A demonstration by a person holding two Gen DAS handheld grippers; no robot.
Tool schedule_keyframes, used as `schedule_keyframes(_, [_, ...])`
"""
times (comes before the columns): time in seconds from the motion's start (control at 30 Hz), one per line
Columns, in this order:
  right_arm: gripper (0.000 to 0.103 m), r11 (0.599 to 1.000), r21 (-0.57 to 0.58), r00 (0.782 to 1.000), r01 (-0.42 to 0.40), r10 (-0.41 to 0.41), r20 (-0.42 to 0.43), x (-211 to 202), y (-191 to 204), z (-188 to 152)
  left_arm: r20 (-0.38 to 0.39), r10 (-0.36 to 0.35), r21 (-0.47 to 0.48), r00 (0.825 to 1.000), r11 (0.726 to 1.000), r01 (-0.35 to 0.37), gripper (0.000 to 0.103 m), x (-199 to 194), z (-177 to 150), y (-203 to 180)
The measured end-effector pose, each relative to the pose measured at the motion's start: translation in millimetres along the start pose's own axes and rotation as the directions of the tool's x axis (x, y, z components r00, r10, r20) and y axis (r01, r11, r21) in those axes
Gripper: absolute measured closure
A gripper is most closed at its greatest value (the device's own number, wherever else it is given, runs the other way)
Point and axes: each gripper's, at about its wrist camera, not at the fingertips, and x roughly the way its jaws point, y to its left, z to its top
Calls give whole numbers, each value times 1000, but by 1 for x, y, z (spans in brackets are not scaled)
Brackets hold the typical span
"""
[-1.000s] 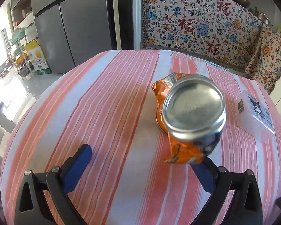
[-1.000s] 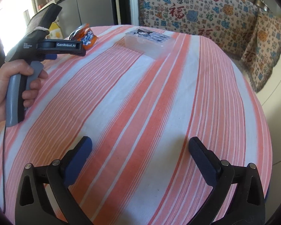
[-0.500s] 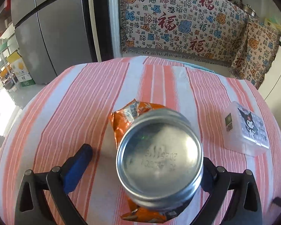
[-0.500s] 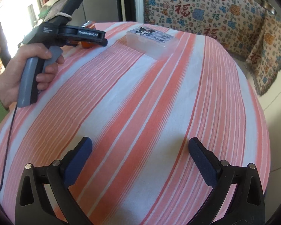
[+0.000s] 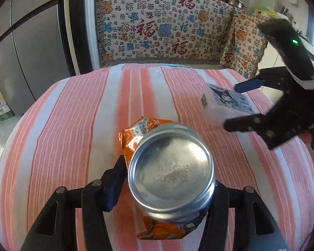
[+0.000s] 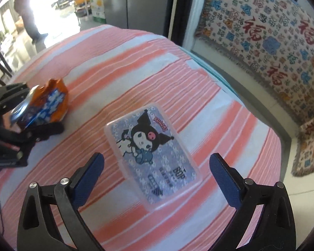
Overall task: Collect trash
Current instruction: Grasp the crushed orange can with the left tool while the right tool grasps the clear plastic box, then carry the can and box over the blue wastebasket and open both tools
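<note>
Striped cloth (image 5: 77,125) covers the round table, with a patterned throw (image 5: 157,31) and a fridge (image 5: 31,41) behind. Nothing looks collected yet — the can (image 5: 170,171), the orange wrapper (image 5: 134,138) under it and the plastic box (image 6: 150,154) all sit on the table. The left gripper (image 5: 167,190) has just been closing: its jaws bracket the can closely, though whether the pads press it cannot be told. The right gripper (image 6: 157,167) has been narrowing too — its fingers (image 6: 90,167) stand wide on either side of the box, apart from it.
</note>
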Motion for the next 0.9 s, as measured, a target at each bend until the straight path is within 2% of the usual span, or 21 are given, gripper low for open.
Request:
schedule_keyframes(0.17, [30, 989, 143, 997, -36, 25, 77, -31, -4, -20, -3, -30, -2, 1000, 1000, 30, 48, -10, -12, -17])
schedule_keyframes(0.3, [31, 959, 269, 991, -84, 53, 121, -62, -4, -64, -15, -35, -15, 999, 999, 35, 48, -19, -19, -39])
schedule_keyframes(0.4, [31, 941, 329, 993, -79, 44, 114, -77, 3, -106, -21, -41, -2, 999, 999, 41, 48, -28, -25, -59])
schedule_keyframes(0.5, [31, 914, 396, 991, -92, 47, 123, -88, 2, -133, -17, -37, 31, 999, 999, 37, 48, -35, -30, -78])
schedule_keyframes(0.77, [31, 879, 469, 988, -81, 10, 152, -121, 8, -174, -4, -69, 81, 998, 994, 69, 48, -58, -39, -121])
schedule_keyframes(0.9, [31, 851, 518, 981, -88, -18, 196, -137, 0, -192, 8, -103, 109, 995, 989, 102, 48, -73, -39, -145])
